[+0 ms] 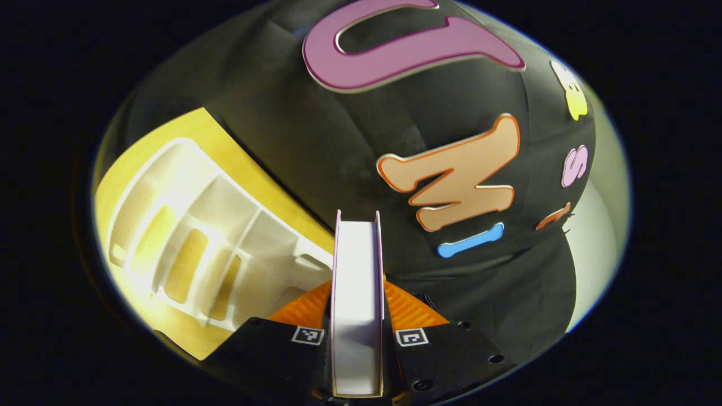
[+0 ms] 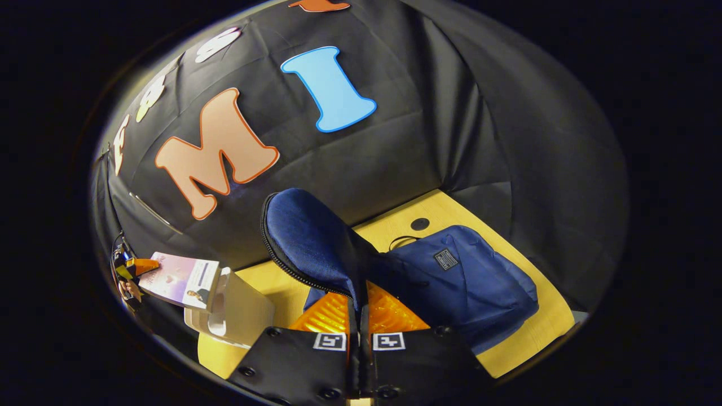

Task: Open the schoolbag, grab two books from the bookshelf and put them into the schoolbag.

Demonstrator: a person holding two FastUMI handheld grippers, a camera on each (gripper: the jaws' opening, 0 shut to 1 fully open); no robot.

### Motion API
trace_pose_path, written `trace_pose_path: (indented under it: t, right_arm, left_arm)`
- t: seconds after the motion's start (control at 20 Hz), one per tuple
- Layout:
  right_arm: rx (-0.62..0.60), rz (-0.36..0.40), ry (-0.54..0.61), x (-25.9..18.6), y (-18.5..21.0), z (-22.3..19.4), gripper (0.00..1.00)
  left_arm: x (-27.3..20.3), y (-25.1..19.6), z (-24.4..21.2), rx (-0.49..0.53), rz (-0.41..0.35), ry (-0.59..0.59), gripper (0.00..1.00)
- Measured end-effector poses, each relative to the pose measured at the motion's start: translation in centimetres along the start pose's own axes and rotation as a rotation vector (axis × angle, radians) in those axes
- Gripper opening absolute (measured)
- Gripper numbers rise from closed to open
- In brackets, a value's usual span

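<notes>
1. Schoolbag [image 2: 468, 282] lay on the yellow table [image 2: 541, 332], its flap [image 2: 307, 237] pinched up by the right gripper [image 2: 359, 316], so it was open.
2. One book [image 1: 357, 299] sat clamped in the left gripper [image 1: 357, 307], lifted clear of the white bookshelf [image 1: 214, 237].
3. Both books seemed not yet packed; the raised flap looked liable to block the mouth.

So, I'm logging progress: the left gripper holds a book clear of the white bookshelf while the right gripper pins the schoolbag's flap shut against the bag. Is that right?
Not quite. In the right gripper view the right gripper grips the flap and holds it lifted up, away from the schoolbag, so the bag is open. The rest holds: the left gripper clamps a book clear of the white bookshelf.
</notes>
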State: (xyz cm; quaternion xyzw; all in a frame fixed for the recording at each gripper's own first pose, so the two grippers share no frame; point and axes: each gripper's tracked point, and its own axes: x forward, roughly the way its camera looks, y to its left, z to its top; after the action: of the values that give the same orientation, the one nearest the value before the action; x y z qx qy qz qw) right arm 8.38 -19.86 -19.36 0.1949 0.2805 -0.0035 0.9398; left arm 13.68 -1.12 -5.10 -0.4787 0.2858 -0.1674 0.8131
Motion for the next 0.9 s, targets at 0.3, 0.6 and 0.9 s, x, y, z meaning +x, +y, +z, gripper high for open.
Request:
trace_pose_path:
  t: [0.3,0.6,0.9]
  right_arm:
    - [0.02,0.018,-0.015,-0.2,-0.1,0.9,0.04]
    - [0.027,0.038,-0.023,-0.6,-0.1,1.1,0.04]
    - [0.032,0.06,-0.032,-0.6,0.0,1.8,0.05]
  left_arm:
    - [7.6,-1.9,-7.9,-0.026,-0.025,0.133,0.32]
    - [15.0,-3.8,-15.4,-0.118,-0.039,0.238,0.32]
    - [20.6,-4.8,-22.0,-0.18,-0.033,0.299,0.31]
